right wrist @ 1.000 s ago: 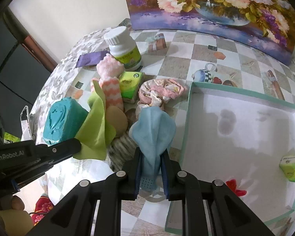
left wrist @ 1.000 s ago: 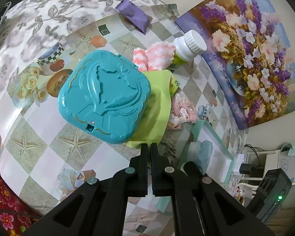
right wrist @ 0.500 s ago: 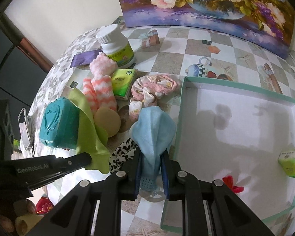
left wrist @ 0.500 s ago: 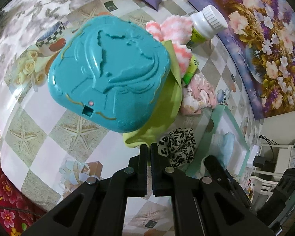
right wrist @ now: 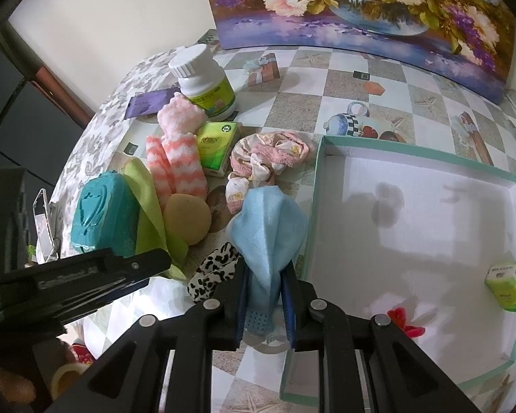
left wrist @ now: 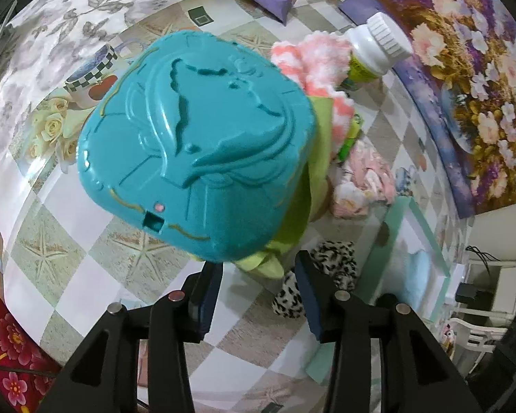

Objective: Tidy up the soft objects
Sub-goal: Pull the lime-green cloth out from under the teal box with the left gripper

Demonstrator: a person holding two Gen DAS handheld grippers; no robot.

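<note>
Since a second ago my left gripper (left wrist: 258,275) has dropped closer to the pile, so the teal case (left wrist: 196,144) fills way more of the left wrist view, and its jaws have just been opening: they were shut, now they stand partway apart with nothing pinched, the tip of the green cloth (left wrist: 261,265) just ahead of the gap. The right gripper (right wrist: 265,285) hasn't budged; it's clamped on the blue cloth (right wrist: 268,234), which sits bunched at the near-left corner of the tray (right wrist: 412,148), on the outside I think. The green cloth is thin and floppy, surely weightless, not fragile, not slippery, but it looks trapped between the case and the striped socks (right wrist: 179,168), and I can't tell how much is under the case. So I'd grab that free corner sticking out at the near edge and expect the case to shift if I tug hard. In the right wrist view the cloth stands on edge as a long fold, its long axis running from the near tip by my left fingers away toward the bottle (right wrist: 203,82), free point aimed at me. The leopard scrunchie (left wrist: 313,275) lies right beside that tip, so a sloppy pinch could catch both. The blue cloth hangs limp, folded lengthwise, peak pointing away from the jaws.
</note>
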